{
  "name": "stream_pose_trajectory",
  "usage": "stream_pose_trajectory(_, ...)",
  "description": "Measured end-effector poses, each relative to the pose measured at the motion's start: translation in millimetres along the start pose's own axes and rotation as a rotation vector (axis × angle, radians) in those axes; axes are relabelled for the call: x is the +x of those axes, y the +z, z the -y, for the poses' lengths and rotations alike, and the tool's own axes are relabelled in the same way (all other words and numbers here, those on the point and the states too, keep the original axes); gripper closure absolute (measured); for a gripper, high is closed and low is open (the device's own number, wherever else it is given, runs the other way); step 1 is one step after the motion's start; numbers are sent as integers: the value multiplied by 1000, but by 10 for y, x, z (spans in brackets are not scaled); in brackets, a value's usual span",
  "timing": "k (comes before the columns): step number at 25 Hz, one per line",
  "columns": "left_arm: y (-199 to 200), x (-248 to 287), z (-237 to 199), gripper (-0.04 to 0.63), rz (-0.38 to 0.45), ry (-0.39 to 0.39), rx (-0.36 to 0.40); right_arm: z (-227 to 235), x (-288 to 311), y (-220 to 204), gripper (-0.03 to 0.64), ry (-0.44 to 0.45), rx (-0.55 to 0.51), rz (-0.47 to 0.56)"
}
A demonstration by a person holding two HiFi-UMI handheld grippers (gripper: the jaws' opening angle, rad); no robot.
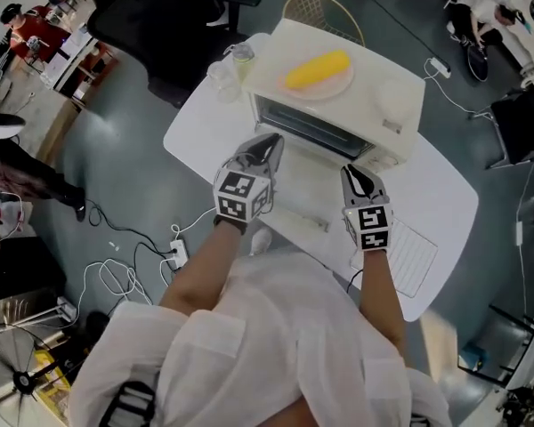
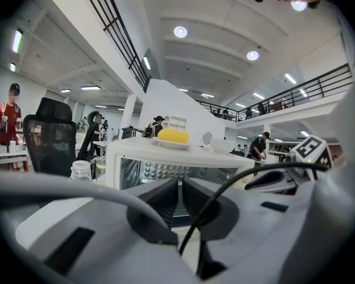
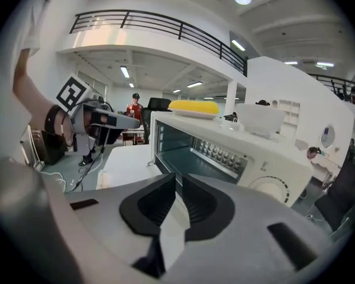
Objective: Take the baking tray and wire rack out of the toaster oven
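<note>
The white toaster oven (image 1: 338, 105) stands on the white table (image 1: 205, 114), its mouth open toward me. In the right gripper view the oven (image 3: 248, 158) cavity looks empty. A pale flat panel (image 1: 301, 210) lies in front of the mouth; I cannot tell whether it is the lowered door or the tray. The wire rack (image 1: 412, 254) lies flat on the table at the right. My left gripper (image 1: 274, 142) hovers at the mouth's left corner, jaws together and empty (image 2: 180, 197). My right gripper (image 1: 351, 173) is near the right corner, jaws slightly apart with nothing between them (image 3: 178, 194).
On the oven's top sit a plate with a yellow item (image 1: 318, 71) and a white bowl (image 3: 259, 118). Clear bottles (image 1: 224, 76) stand left of the oven. A round wire chair (image 1: 325, 12) is behind the table. Cables (image 1: 116, 278) lie on the floor at the left.
</note>
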State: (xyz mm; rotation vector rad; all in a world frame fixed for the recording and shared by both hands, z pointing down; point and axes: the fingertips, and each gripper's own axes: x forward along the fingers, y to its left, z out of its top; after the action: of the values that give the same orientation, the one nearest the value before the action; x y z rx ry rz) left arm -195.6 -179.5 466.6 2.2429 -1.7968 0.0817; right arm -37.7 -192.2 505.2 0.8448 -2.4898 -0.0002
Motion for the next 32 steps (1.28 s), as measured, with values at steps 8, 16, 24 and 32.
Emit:
stream_pose_trajectory(8, -273, 252, -492, 574, -99, -57, 28, -173, 833, -94, 544, 10, -226, -177)
stream_pose_trajectory(16, -361, 389, -660, 574, -147, -113, 58, -231, 1441, -319, 500, 30, -454, -350)
stream_pose_trajectory(24, -405, 439, -837, 574, -175, -95, 69, -131, 1717, -444, 500, 17, -509, -435)
stream_pose_trajectory(32, -572, 561, -893, 574, -269, -71, 28, -115, 1888, -563, 514, 27, -544, -479)
